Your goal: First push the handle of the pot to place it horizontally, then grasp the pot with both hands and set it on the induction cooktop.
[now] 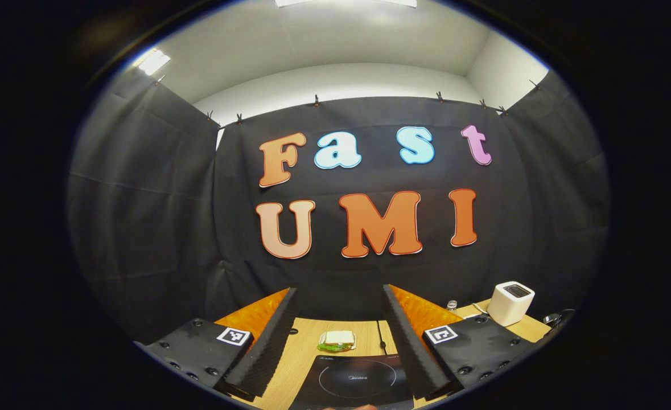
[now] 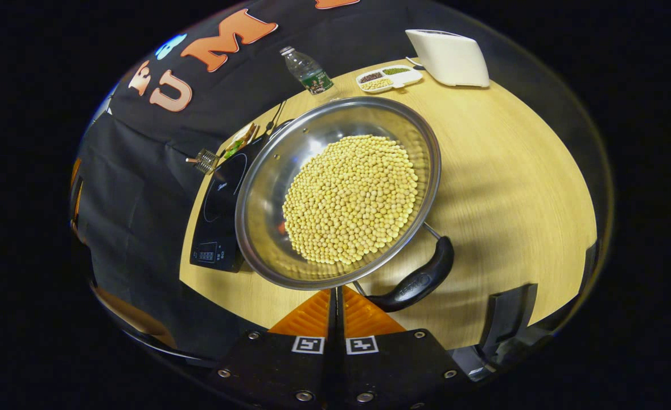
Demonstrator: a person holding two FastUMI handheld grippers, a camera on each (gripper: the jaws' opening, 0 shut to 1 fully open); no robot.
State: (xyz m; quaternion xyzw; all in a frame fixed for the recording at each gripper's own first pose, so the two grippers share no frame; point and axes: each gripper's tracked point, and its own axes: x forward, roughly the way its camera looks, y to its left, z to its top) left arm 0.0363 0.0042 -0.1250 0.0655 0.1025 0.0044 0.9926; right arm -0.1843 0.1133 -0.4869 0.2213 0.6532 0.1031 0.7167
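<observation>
Steel pot (image 2: pixel 335 193), full of yellow beans, handle (image 2: pixel 418 282) pointed toward pressed-together right gripper (image 2: pixel 337 296); left gripper (image 1: pixel 340 341) spread.

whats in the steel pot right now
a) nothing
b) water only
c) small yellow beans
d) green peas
c: in the right gripper view the pot holds a bed of small round yellow beans that covers most of its bottom.
</observation>
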